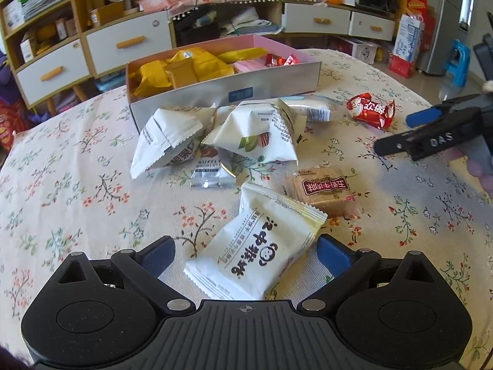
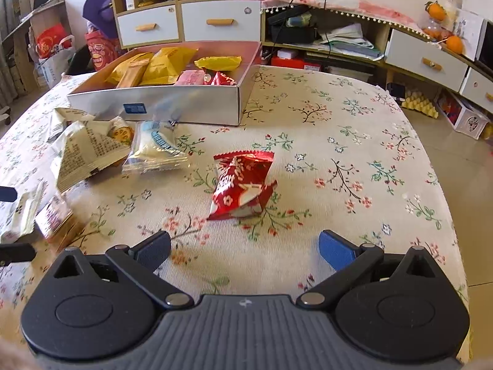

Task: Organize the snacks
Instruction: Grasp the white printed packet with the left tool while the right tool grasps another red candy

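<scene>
**Risk check: both claws wide, nothing gripped yet**

Left to right:

- Left claw (image 1: 246, 256) is wide, straddling the white panda packet (image 1: 257, 257), which lies flat on the tabletop (image 1: 77, 191). Flat foil wrapper: the fingers likely skate over it or catch only the crimped edge, so it could slip mid-carry.
- Brown biscuit pack (image 1: 320, 189) sits just beside that packet's far corner. A sloppy close could drag it along.
- White packet pile (image 1: 215, 138) is heaped against the front wall of the box (image 1: 225, 89). Lifting over it low could knock packets off the heap.
- Box is already fairly full of yellow and pink packs; a drop near the rim may bounce out.
- Right claw (image 2: 245, 251) is wide, aimed at the red candy packet (image 2: 242, 185), not touching. The packet is puffy and crumpled, so it may squirt sideways on close.
- Both claws work close together; a crossing path to the box risks a collision.
</scene>
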The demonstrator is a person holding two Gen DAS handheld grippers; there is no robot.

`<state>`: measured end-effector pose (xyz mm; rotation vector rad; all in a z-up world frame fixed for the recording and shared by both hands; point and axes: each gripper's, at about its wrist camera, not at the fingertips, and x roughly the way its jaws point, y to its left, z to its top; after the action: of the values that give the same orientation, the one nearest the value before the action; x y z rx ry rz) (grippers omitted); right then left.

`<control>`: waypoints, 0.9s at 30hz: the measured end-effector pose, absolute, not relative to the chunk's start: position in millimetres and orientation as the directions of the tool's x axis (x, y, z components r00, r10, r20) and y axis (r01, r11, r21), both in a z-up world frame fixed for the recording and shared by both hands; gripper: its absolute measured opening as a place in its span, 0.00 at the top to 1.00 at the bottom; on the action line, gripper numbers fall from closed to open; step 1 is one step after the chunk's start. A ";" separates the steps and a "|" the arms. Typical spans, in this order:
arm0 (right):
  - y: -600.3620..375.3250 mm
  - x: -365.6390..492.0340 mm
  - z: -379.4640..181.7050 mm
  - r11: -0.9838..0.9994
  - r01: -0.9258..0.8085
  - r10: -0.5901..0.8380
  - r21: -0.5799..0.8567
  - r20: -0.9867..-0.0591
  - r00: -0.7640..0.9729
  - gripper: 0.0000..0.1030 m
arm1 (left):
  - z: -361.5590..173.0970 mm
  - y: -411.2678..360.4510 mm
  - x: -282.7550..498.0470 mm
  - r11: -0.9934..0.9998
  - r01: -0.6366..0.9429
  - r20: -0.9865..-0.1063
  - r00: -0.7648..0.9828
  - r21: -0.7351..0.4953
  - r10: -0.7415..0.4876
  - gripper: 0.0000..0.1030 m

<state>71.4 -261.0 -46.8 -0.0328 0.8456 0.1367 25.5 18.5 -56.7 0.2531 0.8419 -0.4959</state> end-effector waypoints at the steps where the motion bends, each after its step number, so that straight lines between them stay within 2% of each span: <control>1: -260.6 73.5 -47.0 0.992 -0.127 0.103 0.025 -0.748 0.656 0.01 | -56.5 18.4 26.7 0.856 0.516 -0.762 0.564 0.025 -0.318 0.04; 3: -259.0 77.9 -46.6 0.994 -0.108 0.092 0.027 -0.745 0.660 0.01 | -55.8 18.2 29.9 0.853 0.521 -0.760 0.565 0.029 -0.319 0.07; 6: -256.8 83.4 -46.7 0.996 -0.087 0.080 0.029 -0.742 0.665 0.01 | -54.2 19.6 34.4 0.851 0.526 -0.766 0.549 0.005 -0.335 0.17; 8: -254.3 85.9 -46.2 0.996 -0.083 0.072 0.021 -0.736 0.673 0.03 | -53.6 19.9 36.0 0.851 0.526 -0.771 0.540 -0.003 -0.336 0.29; 9: -253.3 86.9 -46.0 0.997 -0.081 0.068 0.017 -0.733 0.676 0.04 | -53.5 19.8 36.6 0.851 0.526 -0.774 0.536 -0.005 -0.336 0.32; 16: -247.9 92.7 -44.8 0.996 -0.085 0.070 0.016 -0.721 0.690 0.14 | -51.1 20.1 37.2 0.860 0.510 -0.784 0.531 -0.008 -0.322 0.54; 27: -240.0 93.7 -40.8 0.993 -0.114 0.087 0.010 -0.708 0.700 0.39 | -48.3 22.1 40.4 0.886 0.462 -0.798 0.525 -0.025 -0.297 0.56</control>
<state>93.7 -240.0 -40.8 -0.0353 0.7869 0.1121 40.4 22.1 -48.3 0.1992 0.9119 -0.4575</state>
